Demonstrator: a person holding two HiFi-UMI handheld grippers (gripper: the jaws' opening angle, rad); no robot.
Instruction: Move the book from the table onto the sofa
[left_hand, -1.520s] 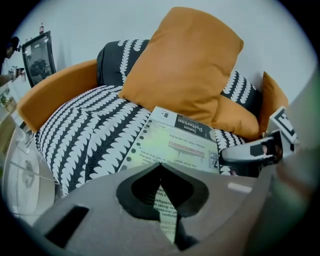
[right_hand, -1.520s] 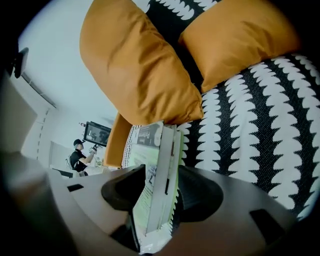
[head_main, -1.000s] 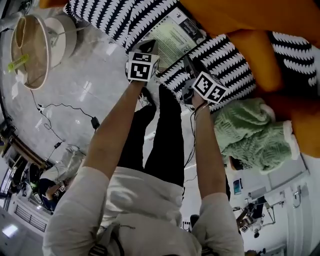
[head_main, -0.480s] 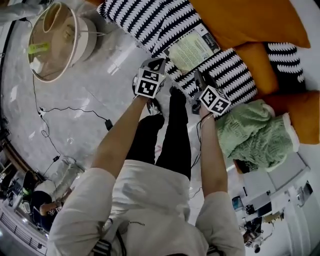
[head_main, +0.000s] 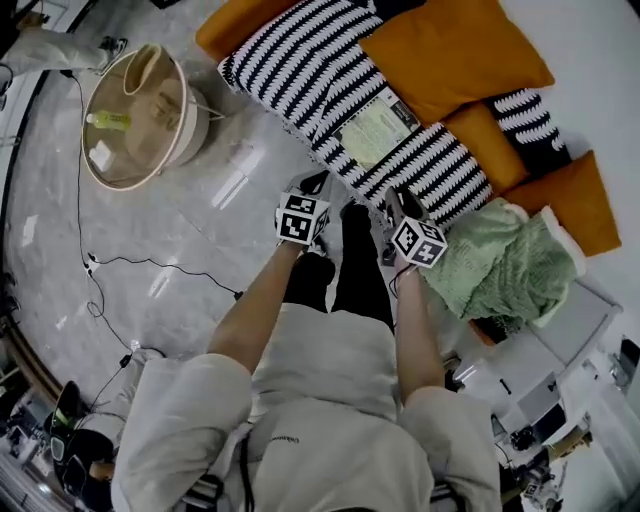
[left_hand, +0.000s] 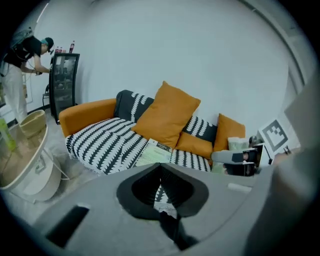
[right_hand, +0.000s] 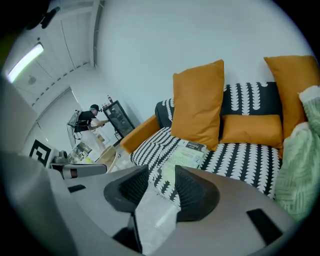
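The book lies flat on the striped seat of the sofa, just beside an orange cushion and well apart from both tongs. Our left tongs are closed to the tips, with nothing in them. Our right tongs stand apart and empty; they have just been closing a little. We hold both above the floor in front of the sofa.
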